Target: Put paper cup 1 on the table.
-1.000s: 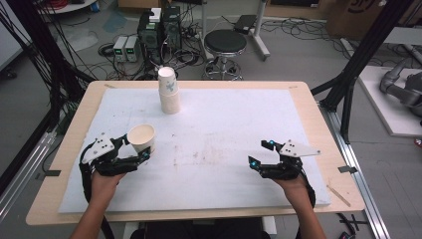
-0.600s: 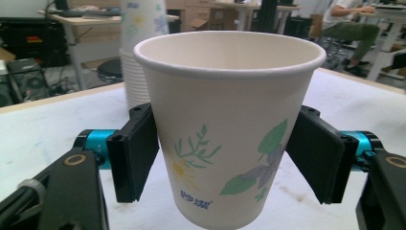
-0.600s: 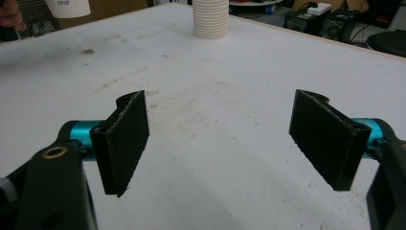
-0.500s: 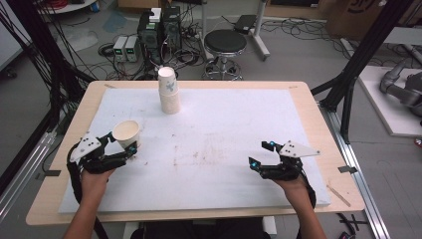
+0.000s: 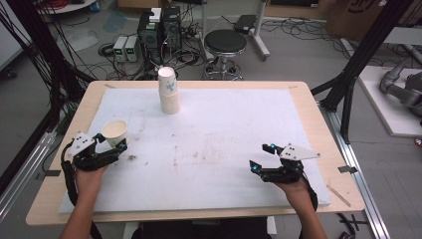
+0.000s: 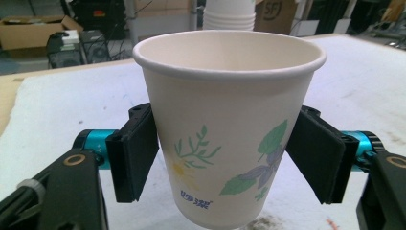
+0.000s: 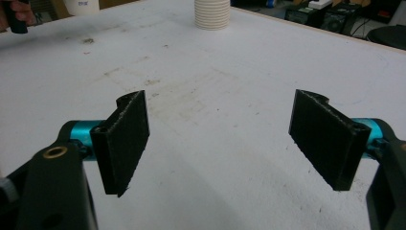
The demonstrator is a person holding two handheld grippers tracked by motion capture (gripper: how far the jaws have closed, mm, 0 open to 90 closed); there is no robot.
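The paper cup (image 6: 229, 129) carries a small blue print low on its near wall, under the yellow flower and left of the blue and green leaves. It looks like three Chinese characters, too blurred to read. Far right, a brown cardboard box (image 6: 269, 17) bears the pale letters "SF", partly cut off.

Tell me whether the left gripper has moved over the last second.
Yes. The left gripper, shut on the paper cup, has drifted toward the table's left edge, farther from the cup stack.
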